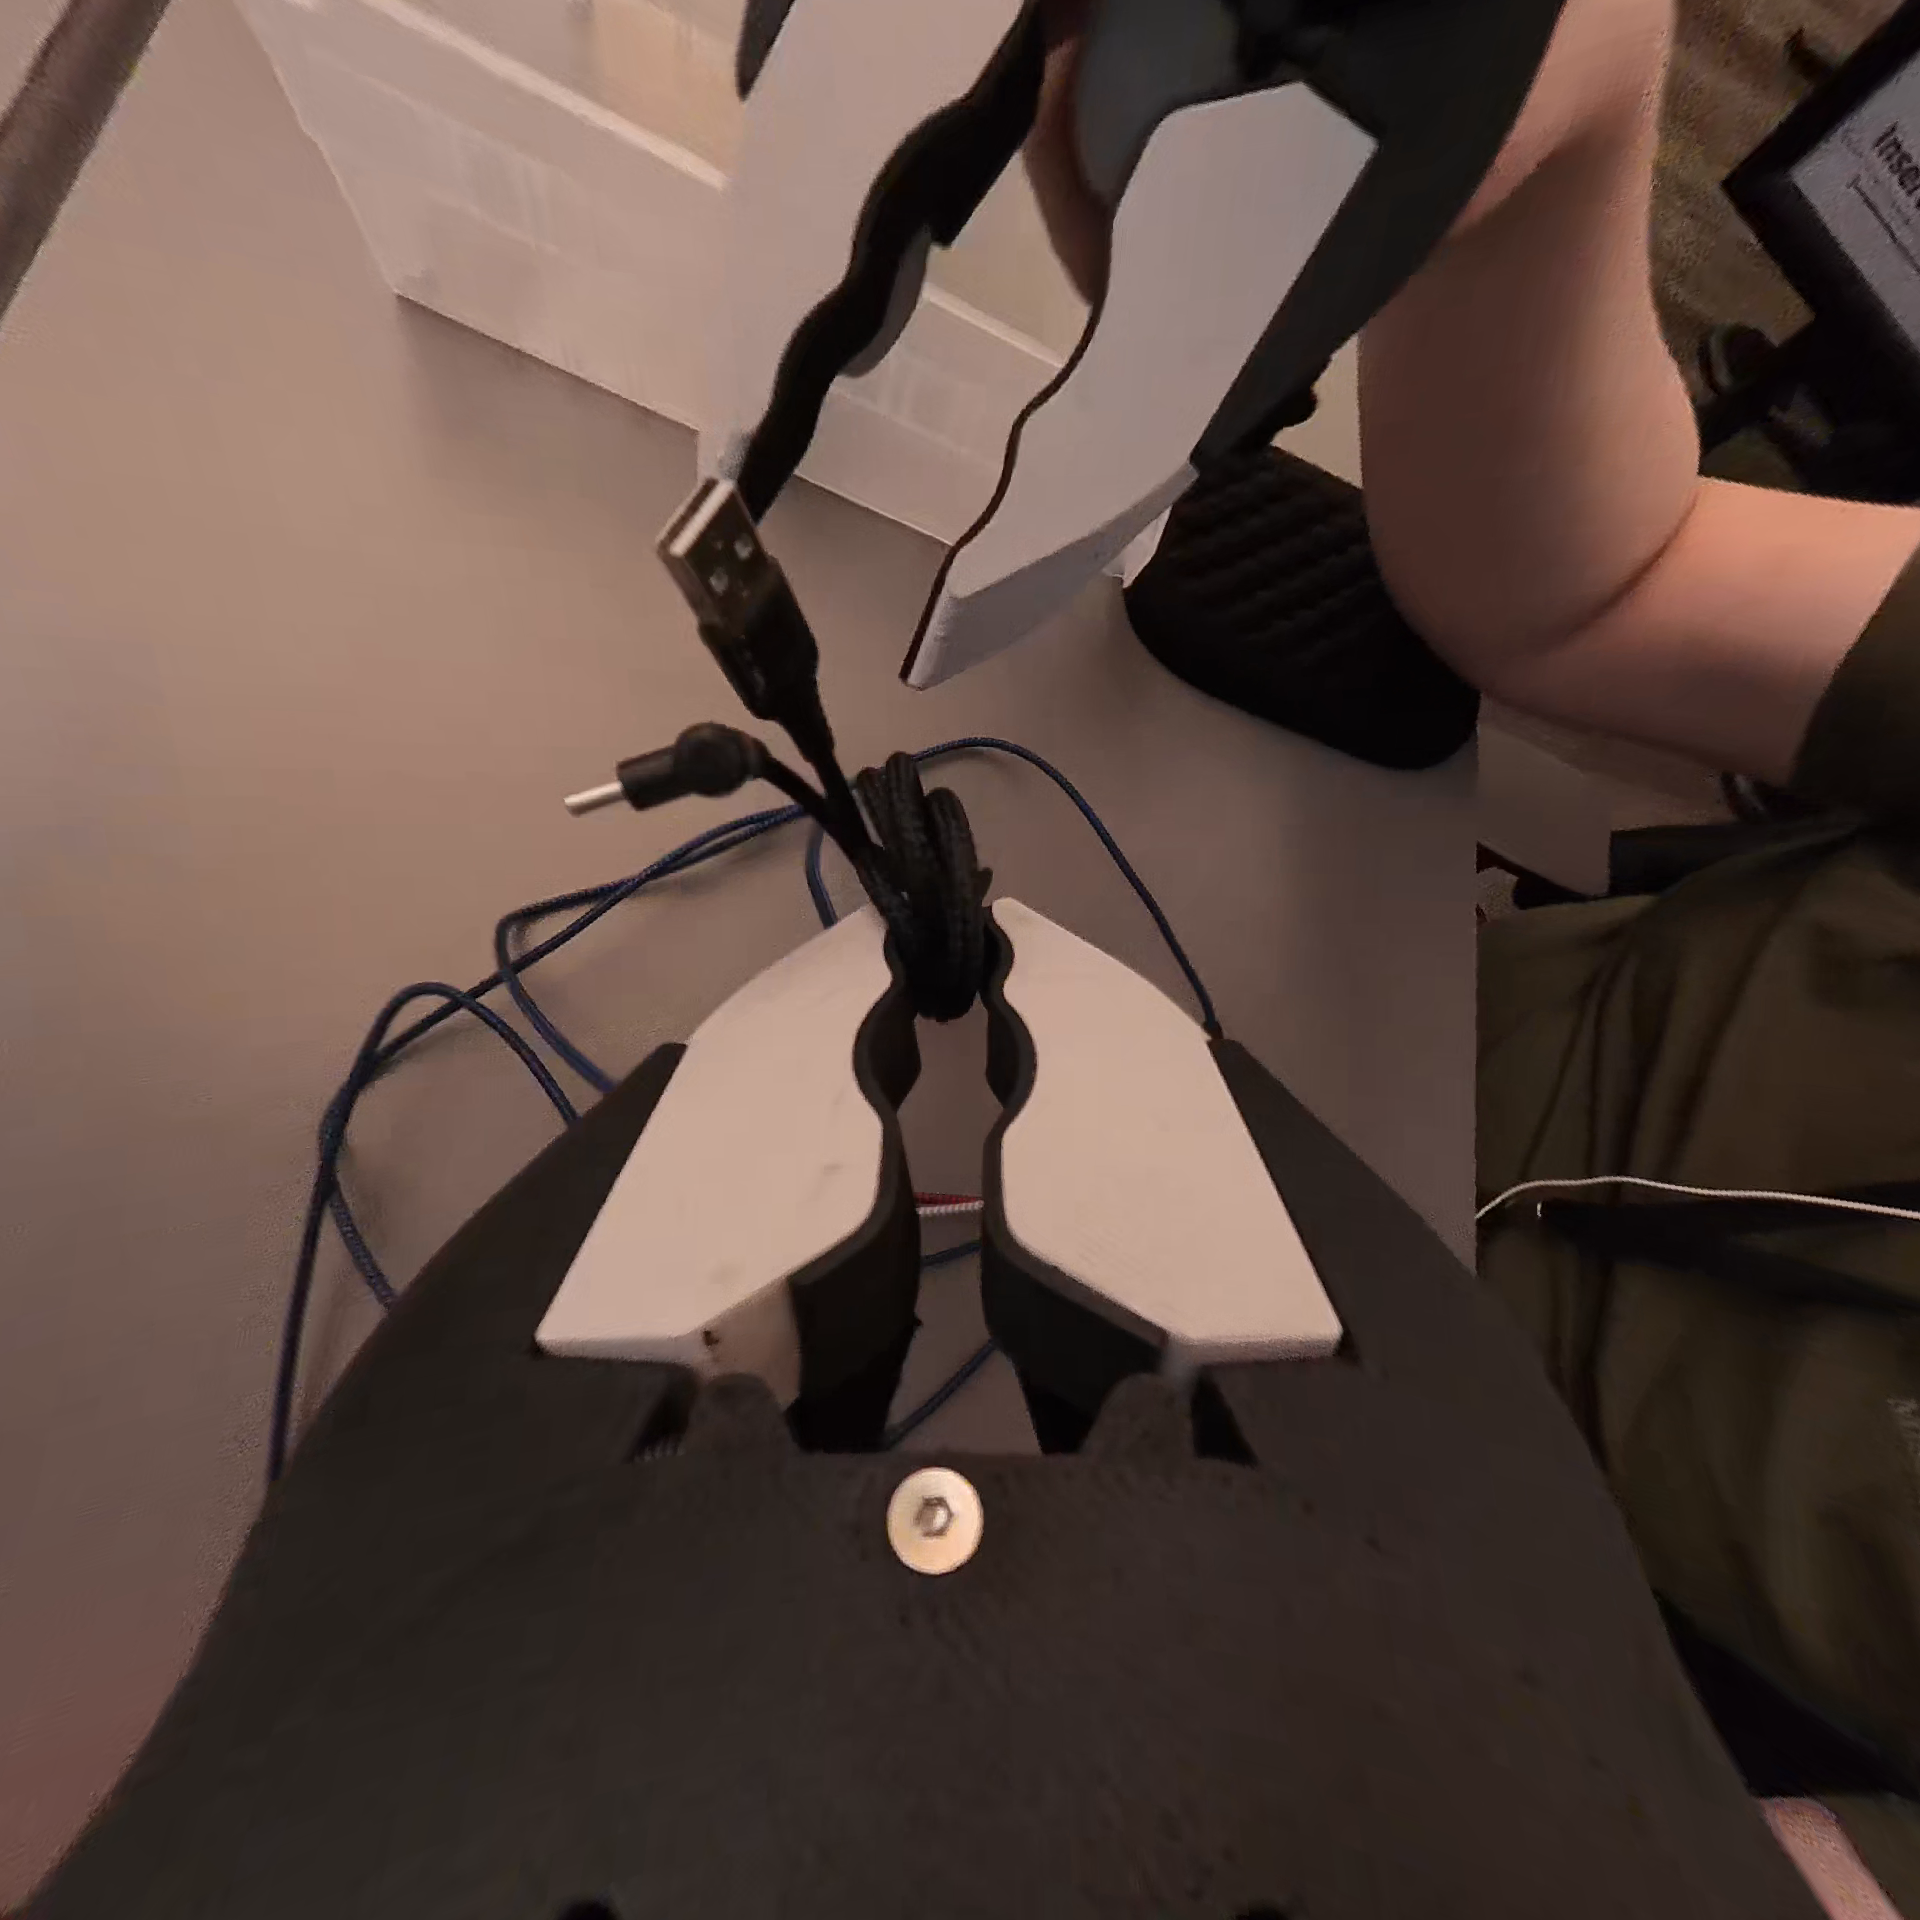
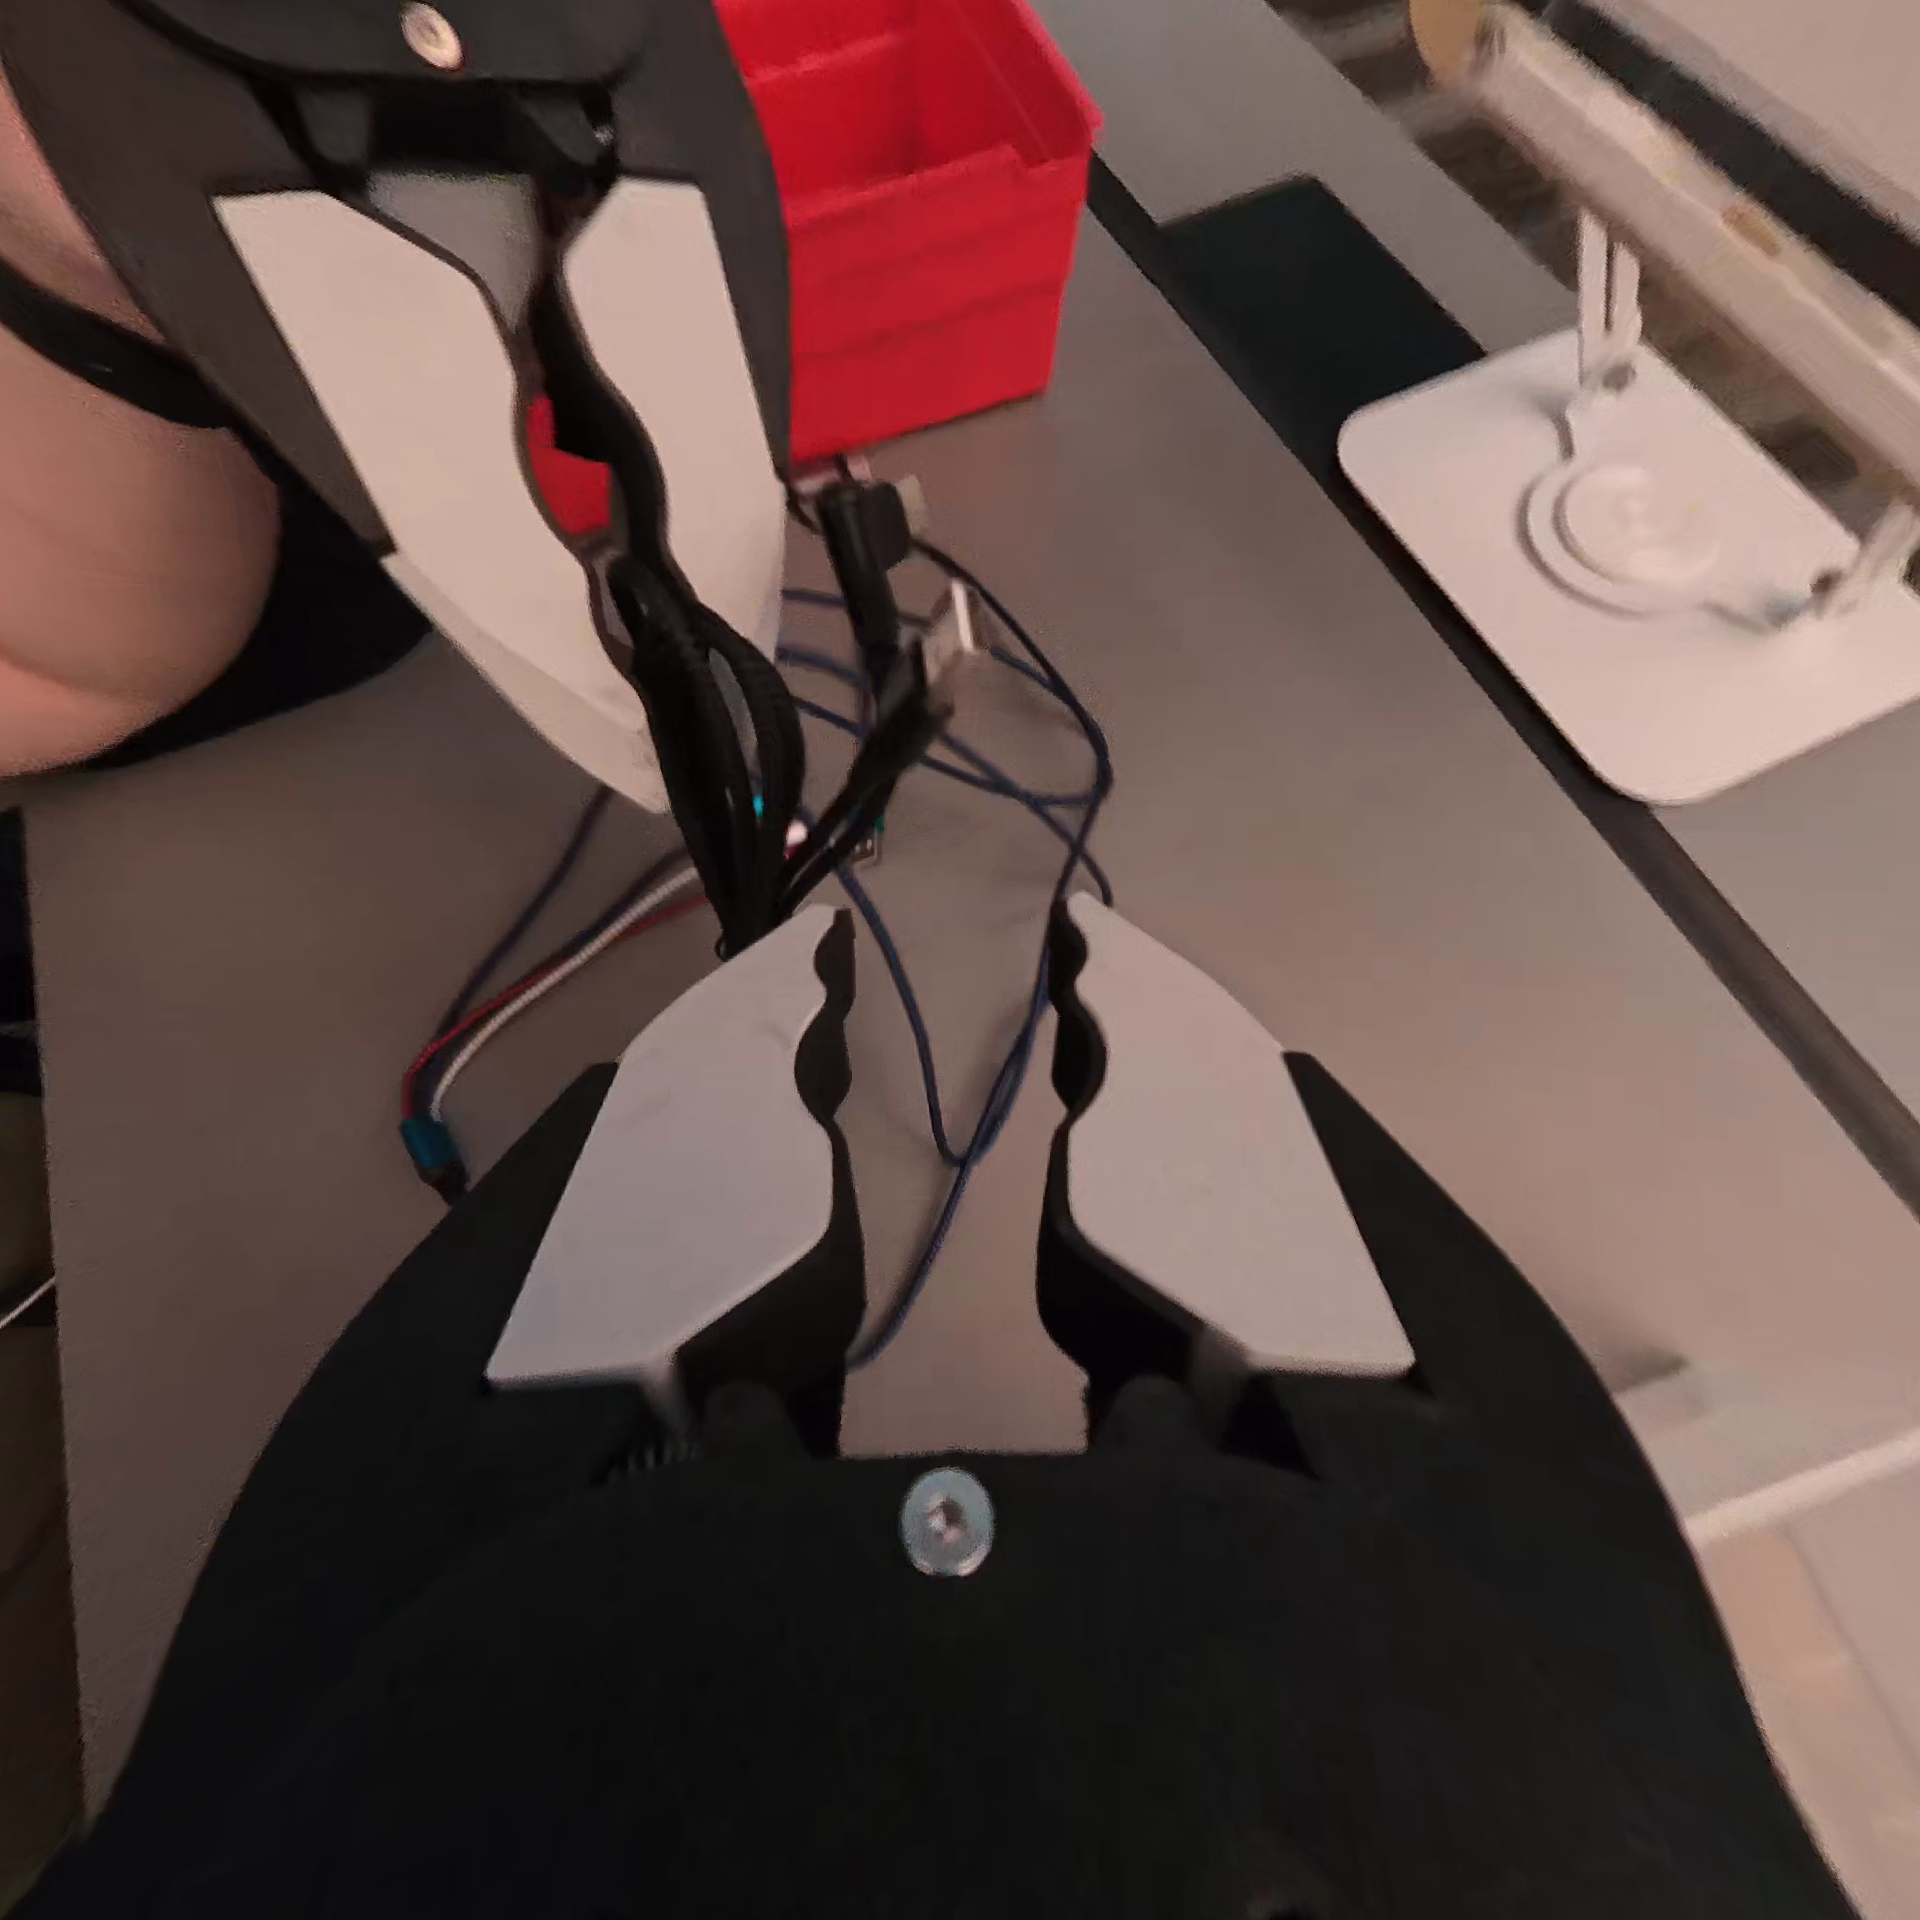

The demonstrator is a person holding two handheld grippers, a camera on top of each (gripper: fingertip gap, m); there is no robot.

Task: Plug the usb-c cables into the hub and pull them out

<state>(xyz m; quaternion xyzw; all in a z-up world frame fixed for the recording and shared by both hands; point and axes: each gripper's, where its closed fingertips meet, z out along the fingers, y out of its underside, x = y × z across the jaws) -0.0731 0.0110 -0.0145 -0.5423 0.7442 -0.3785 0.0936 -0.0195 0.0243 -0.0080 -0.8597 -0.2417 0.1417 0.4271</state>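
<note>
Currently the left gripper clamps a bundled black cable above the bench; the right gripper is open. No hub shows, and tangled blue cable risks snagging near the bench's middle.

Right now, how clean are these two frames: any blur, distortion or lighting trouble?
Left wrist view: warm dim light, fisheye bending at the edges; the black cable bundle in the left tongs is fairly sharp, the right tongs above slightly smeared. Right wrist view: motion blur on the white stand and red bin.
</note>
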